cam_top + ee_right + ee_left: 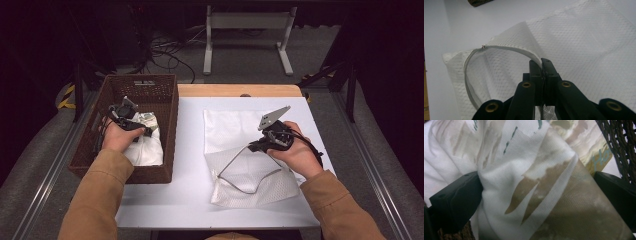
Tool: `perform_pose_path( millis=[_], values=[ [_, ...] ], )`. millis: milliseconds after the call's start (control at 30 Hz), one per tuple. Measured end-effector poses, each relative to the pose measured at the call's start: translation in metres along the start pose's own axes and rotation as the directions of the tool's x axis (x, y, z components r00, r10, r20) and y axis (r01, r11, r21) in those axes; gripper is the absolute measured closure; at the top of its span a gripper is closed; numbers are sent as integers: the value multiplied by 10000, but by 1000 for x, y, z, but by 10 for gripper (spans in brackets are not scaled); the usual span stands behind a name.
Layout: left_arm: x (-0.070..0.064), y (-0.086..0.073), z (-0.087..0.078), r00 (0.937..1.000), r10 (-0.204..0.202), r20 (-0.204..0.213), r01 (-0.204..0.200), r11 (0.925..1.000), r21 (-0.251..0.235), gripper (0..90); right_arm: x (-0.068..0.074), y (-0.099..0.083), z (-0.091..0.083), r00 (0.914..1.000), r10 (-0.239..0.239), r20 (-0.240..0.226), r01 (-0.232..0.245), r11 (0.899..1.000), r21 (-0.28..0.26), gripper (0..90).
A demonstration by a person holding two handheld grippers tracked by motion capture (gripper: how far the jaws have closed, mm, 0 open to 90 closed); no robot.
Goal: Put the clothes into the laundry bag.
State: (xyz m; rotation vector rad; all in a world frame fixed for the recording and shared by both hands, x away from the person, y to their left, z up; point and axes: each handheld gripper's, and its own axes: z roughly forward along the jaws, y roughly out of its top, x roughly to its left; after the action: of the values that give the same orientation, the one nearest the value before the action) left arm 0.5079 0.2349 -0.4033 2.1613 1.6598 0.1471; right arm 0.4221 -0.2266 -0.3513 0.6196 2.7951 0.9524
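A white garment with tan and teal print (pixel 147 150) lies in a brown wicker basket (pixel 125 172) at the left. My left gripper (pixel 131 122) is down in the basket on it. In the left gripper view a thick fold of the garment (pixel 511 170) fills the wide gap between the jaws of that gripper (pixel 539 195), touching both; the gripper is open. A white mesh laundry bag (pixel 250 180) lies on the table at the right. My right gripper (pixel 252 146) is shut on its grey zipper rim (pixel 471 57), holding the mouth up and open (pixel 541 62).
The white tabletop (pixel 185 150) has a wooden strip along its far edge (pixel 240 90). The basket overhangs the table's left side. Beyond the table are a white metal frame (pixel 247 22) and cables on the floor. The basket's weave (pixel 621 150) is close on the left gripper's right.
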Motion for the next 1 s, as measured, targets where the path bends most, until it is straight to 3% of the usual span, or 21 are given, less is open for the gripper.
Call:
perform_pose_path(
  millis=[333, 567, 867, 1000],
  values=[
    [6, -1, 9, 9973, -553, 480, 541, 9982, 267, 0, 1, -1, 1, 10000, -24, -30, 24, 10000, 9, 885],
    [6, -1, 15, 9949, -834, 562, 814, 9960, 364, 0, 1, -1, 2, 10000, 13, -60, -12, 10000, 21, 885],
    [3, 0, 20, 9954, -688, 662, 652, 9963, 551, 2, 2, -1, 2, 10000, -36, -64, 36, 10000, -5, 883],
    [0, 0, 19, 9972, -514, 552, 476, 9965, 682, 56, 2, -1, 2, 10000, -18, -56, 18, 10000, -16, 882]
  ],
)
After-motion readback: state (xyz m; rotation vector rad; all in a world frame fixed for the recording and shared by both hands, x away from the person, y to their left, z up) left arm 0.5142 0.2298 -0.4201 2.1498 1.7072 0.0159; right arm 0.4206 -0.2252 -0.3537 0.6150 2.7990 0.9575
